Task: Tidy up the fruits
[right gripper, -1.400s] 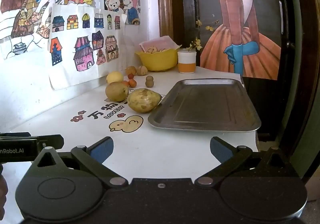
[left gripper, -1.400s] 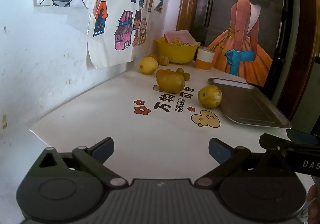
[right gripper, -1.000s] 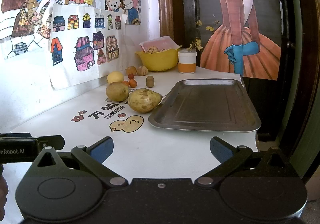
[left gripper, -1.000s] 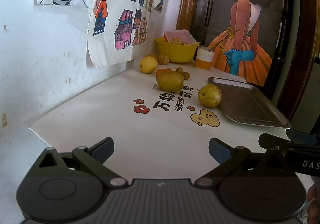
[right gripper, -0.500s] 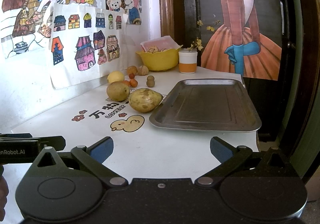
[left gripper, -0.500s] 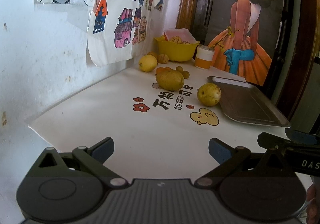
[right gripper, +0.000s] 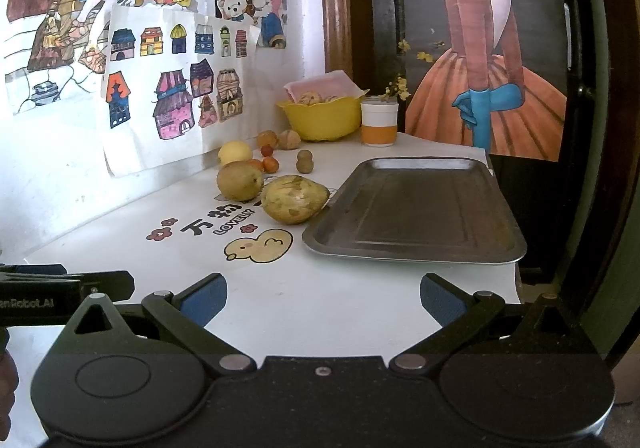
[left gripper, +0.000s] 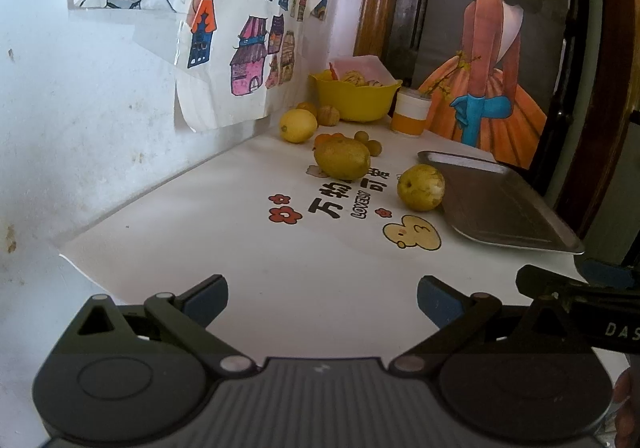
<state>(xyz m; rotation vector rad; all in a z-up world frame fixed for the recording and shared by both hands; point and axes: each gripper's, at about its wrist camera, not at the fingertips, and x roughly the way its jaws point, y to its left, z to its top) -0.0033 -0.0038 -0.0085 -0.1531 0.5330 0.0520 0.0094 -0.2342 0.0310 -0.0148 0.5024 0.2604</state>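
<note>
Steel is catching the light on the flat metal tray [right gripper: 416, 208], which is lying bare at the right side of the white table [right gripper: 320, 300], and we are holding both grippers low over the near edge, well back from the fruit. We are keeping the right gripper [right gripper: 323, 298] spread wide with nothing between its blue pads [right gripper: 204, 296], and the left gripper [left gripper: 322, 298] is likewise gaping, its fingers hanging over bare tabletop. From the right wrist view we are seeing a blotchy yellow-brown mango [right gripper: 295, 199] resting just beside the tray's left rim, possibly touching it, with a rounder greenish-yellow fruit [right gripper: 239, 181] sitting just behind and to its left. Farther back a lemon [right gripper: 235, 152] is lying near the wall, with small orange-red fruits [right gripper: 270, 164] and two small brown round ones [right gripper: 305, 161] clustering between it and the tray's far corner. A yellow bowl [right gripper: 323, 118] holding wrapped items is standing at the back beside a white and orange cup [right gripper: 379, 126]. Children's drawings of houses [right gripper: 176, 92] are hanging on the wall to the left. From the left wrist view we are seeing the mango [left gripper: 421, 187] end-on against the tray [left gripper: 496, 204], and the other gripper's black body is poking in at the right edge.
</note>
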